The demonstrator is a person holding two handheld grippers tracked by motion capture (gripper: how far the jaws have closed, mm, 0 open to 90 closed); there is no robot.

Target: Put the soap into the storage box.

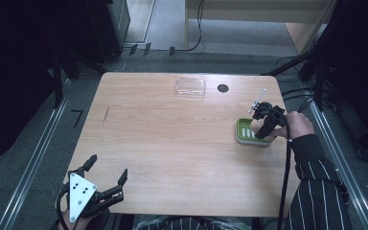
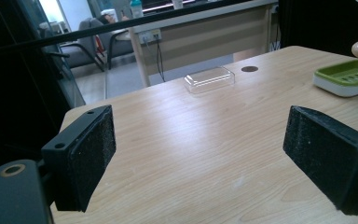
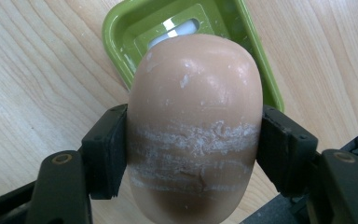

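A: What do the right tongs [image 3: 193, 154] hold?

B: A soap [image 3: 196, 126]. The two jaws squeeze it, one on each long side, near the middle. It hangs just over a green dish [image 3: 135, 28] at the right side of the table [image 1: 172, 143].

A: Will it slip?

B: I think it could. Soap is smooth and round, and slippery if wet. This one looks dry. It has white scratchy stripes right where the jaws press, so I guess it is hard but marks easily. It looks light too. The flat middle is the best place to grab, not the round ends.

A: And the left tongs [image 1: 106, 181]?

B: They are wide apart and hold nothing. They sit at the near left corner of the table, well apart from the soap.

A: How many things are there?

B: One soap. One green dish. One clear lid [image 1: 190, 87] at the far edge. One dark round spot [image 1: 223, 88] near the lid. Two tongs.
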